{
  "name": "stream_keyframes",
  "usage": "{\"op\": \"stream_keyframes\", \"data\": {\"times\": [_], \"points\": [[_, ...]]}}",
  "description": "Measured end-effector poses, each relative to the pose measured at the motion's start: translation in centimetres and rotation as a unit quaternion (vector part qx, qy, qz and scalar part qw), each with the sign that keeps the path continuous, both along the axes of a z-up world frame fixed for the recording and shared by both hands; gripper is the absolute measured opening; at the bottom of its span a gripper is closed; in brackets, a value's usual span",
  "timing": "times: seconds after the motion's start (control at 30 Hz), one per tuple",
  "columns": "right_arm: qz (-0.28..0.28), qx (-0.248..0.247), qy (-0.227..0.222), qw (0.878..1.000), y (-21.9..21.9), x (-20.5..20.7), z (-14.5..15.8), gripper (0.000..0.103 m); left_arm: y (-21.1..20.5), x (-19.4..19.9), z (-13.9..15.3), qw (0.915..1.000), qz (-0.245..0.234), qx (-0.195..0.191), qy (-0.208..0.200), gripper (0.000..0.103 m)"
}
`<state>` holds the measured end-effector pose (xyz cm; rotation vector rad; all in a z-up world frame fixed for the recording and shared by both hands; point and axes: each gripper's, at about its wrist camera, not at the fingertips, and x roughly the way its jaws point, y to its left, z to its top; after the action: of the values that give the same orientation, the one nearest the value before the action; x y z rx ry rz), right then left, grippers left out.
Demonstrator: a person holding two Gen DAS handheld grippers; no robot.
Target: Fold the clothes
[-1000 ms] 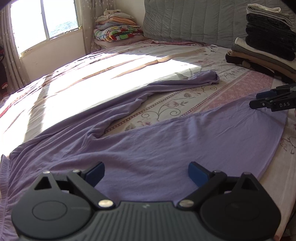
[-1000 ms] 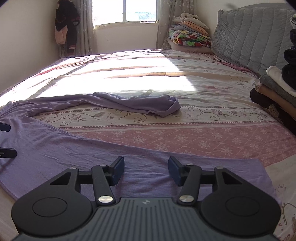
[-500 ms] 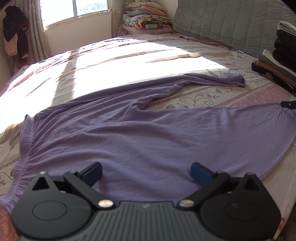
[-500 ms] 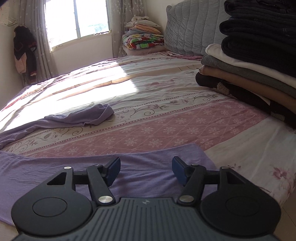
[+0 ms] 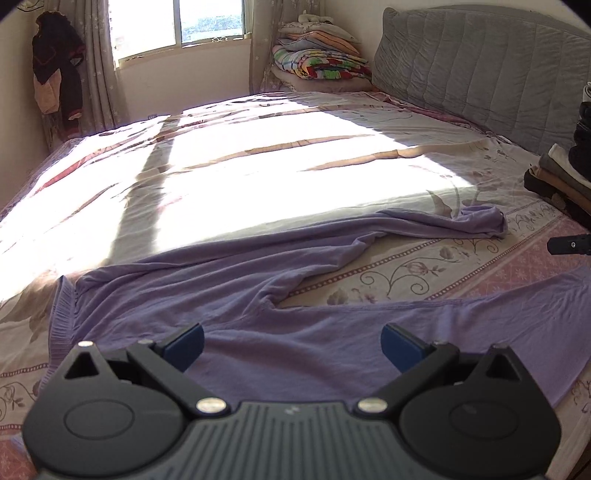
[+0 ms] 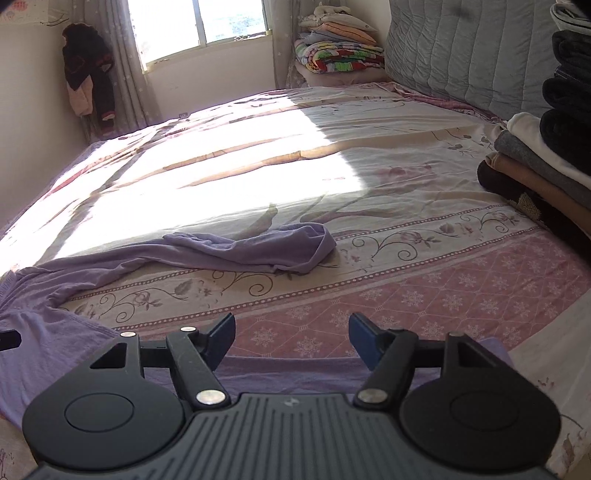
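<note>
Purple pants' waistband (image 5: pixel 61 317) visible in left view only.

Purple trousers (image 5: pixel 332 295) thin matt knit cloth; bedsheet (image 5: pixel 258 166) smooth printed cotton; headboard (image 5: pixel 480 62) quilted fabric

Lilac trousers (image 5: pixel 295 332); pink, perhaps floral-patterned bedsheet (image 6: pixel 461 288).

The trousers (image 5: pixel 280 332) are lying spread on the bed (image 5: pixel 258 166), one leg stretching toward the headboard (image 5: pixel 480 74). A stack of folded clothes (image 6: pixel 546 147) is sitting on the bed beside the headboard, and folded blankets (image 5: pixel 321 62) are resting behind the bed, under the window (image 5: pixel 177 26).
</note>
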<state>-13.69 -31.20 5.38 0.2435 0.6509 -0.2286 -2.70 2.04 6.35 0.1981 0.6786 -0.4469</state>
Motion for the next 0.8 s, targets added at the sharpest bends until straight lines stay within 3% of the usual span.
{"op": "stream_keyframes", "data": {"times": [0.27, 0.47, 0.67, 0.8], "points": [[0.026, 0.007, 0.002, 1.0, 1.3, 5.7, 3.6, 0.073, -2.3, 2.6, 0.6, 0.9991, 0.041, 0.004, 0.011, 0.102], [0.018, 0.03, 0.0, 0.999, 0.9, 10.0, 5.0, 0.074, -2.7, 4.6, 0.4, 0.9951, 0.089, -0.031, 0.028, 0.101], [0.014, 0.043, 0.01, 0.999, -0.5, 13.3, 4.1, 0.075, -3.8, 6.1, 0.6, 0.9935, 0.104, -0.041, 0.02, 0.099], [-0.01, 0.054, 0.041, 0.998, -2.8, 14.5, 1.6, 0.075, -4.7, 6.6, 0.4, 0.9939, 0.102, -0.04, 0.014, 0.099]]}}
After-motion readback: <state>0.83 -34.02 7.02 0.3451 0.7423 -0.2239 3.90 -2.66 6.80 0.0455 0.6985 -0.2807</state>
